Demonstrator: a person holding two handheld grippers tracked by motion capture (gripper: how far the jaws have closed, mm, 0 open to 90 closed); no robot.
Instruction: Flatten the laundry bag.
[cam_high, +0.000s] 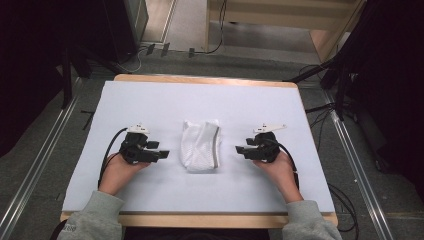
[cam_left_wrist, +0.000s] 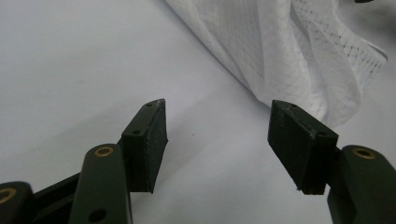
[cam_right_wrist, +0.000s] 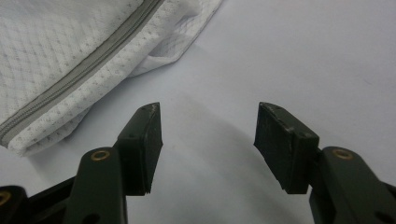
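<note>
Flanking the white mesh zipper bag (cam_high: 201, 145) at mid-bench, left tool (cam_high: 159, 154) and right tool (cam_high: 242, 150) rest with jaws apart, empty, aimed inward, probably staged to grab both sides.

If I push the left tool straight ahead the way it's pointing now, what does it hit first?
Most likely the white mesh bag. The left tool points at it from beside it, open, with bare white table cover between. In its own view the bag sits slightly off-centre, so contact may be glancing.
</note>
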